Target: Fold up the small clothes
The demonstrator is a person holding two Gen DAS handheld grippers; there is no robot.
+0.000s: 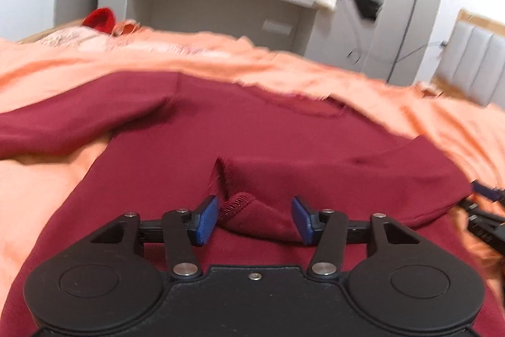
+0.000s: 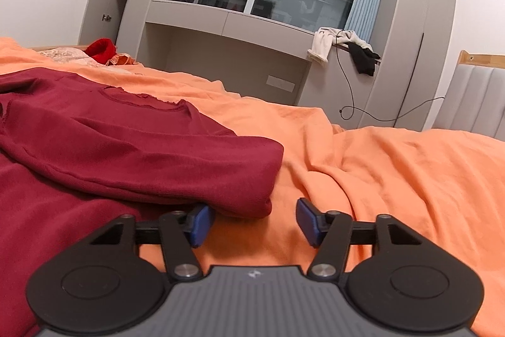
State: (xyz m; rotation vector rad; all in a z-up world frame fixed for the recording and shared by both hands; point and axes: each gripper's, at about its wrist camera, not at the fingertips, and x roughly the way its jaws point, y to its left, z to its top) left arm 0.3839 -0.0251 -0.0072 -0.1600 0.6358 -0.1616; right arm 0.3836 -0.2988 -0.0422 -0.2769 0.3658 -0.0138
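Note:
A dark red long-sleeved top (image 1: 252,131) lies spread on the orange bedsheet (image 1: 47,179). One sleeve is folded in across its body, and the stitched cuff (image 1: 240,204) rests between the blue pads of my left gripper (image 1: 255,220), which stands open just above the cloth. In the right wrist view the folded sleeve edge of the top (image 2: 157,166) lies on the sheet, its corner between the jaws of my right gripper (image 2: 252,225). That gripper is open, with its left pad (image 2: 199,226) tucked against the fold. The right gripper (image 1: 486,204) also shows at the left view's right border.
The orange bedsheet (image 2: 394,179) stretches rumpled to the right of the top. A bright red garment (image 2: 101,49) and a patterned pillow (image 2: 66,56) lie at the far left of the bed. A grey desk unit (image 2: 236,59) with hanging clothes (image 2: 325,45) stands beyond.

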